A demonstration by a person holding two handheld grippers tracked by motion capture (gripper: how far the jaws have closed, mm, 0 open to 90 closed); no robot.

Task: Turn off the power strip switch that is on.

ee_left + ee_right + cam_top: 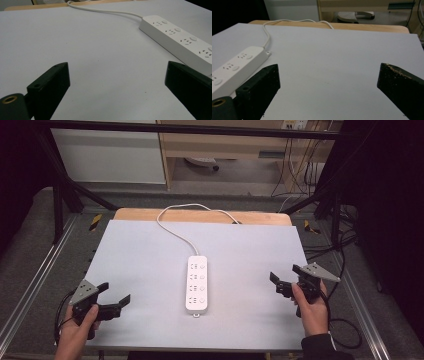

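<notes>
A white power strip (196, 283) with several sockets and round switches lies lengthwise in the middle of the pale grey table top (150, 250). Its white cord (176, 233) curls off over the far edge. My left gripper (116, 293) is held open near the front left corner, well apart from the strip, which lies ahead to the right (180, 41) in the left gripper view. My right gripper (285, 276) is open at the right side. In the right gripper view the strip (235, 68) lies to the left of the jaws. Nothing sits between either pair of jaws.
The grey top rests on a wooden table whose far edge (200, 215) shows behind it. Black frame bars (65, 190) and loose cables (325, 250) surround the table. A wooden shelf unit (225, 145) stands on the floor beyond.
</notes>
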